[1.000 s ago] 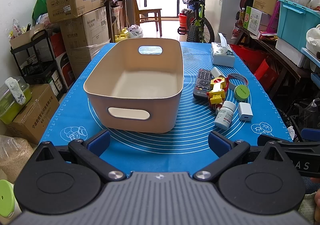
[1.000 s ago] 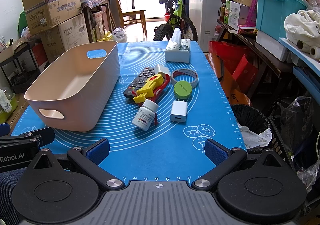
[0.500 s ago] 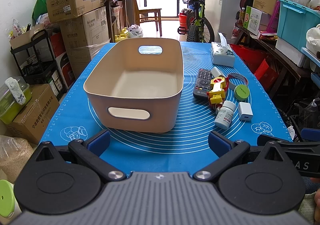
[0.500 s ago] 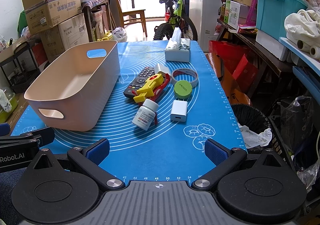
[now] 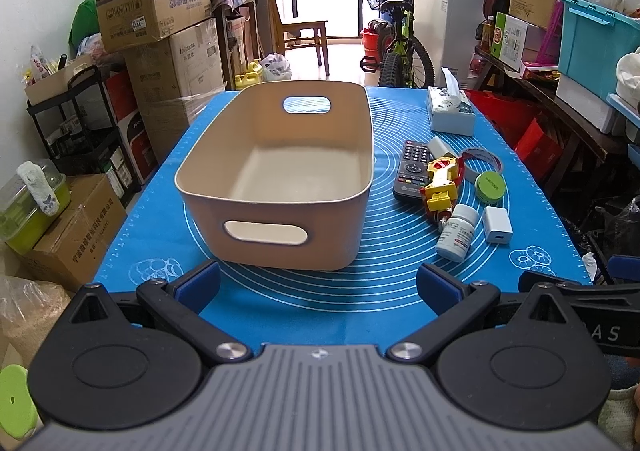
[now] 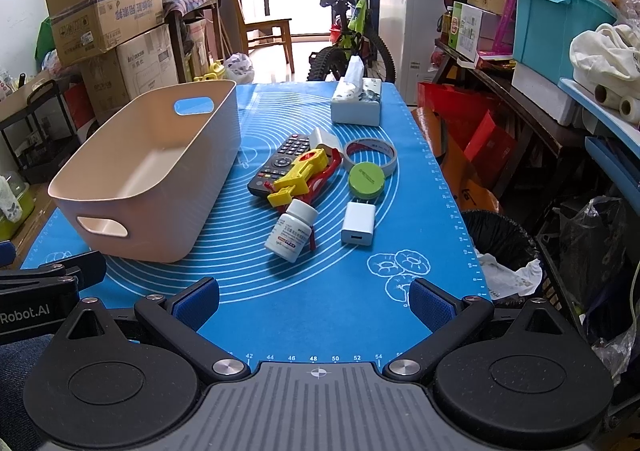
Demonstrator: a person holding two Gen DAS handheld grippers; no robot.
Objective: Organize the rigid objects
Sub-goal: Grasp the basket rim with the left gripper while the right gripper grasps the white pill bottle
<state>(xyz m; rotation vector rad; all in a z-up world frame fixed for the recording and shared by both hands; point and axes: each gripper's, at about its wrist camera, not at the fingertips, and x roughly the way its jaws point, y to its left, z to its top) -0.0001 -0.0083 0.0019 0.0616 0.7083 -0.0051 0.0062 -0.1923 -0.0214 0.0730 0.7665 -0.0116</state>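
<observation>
Two grippers, left gripper (image 5: 318, 283) and right gripper (image 6: 314, 301), hover at the near edge of the blue mat (image 6: 320, 303), jaws spread wide, holding nothing; nothing has shifted since the earlier frames.

Beige bin (image 5: 280, 179): empty, on the mat's left half.

Right of the bin, a cluster:
- remote control (image 6: 280, 167), partly covered by a yellow-and-red toy (image 6: 302, 175) lying across it;
- white pill bottle (image 6: 292, 231), on its side, label text unreadable;
- white charger (image 6: 358, 229), just beside the bottle;
- green round case (image 6: 366, 181);
- tape roll (image 6: 370, 153);
- small white block (image 6: 322, 139), half hidden behind the toy.

Tissue box (image 6: 356, 105): near the far right corner.

Surroundings: cardboard boxes (image 5: 152, 11), bicycle (image 5: 394, 47), teal crate (image 6: 556, 23).
</observation>
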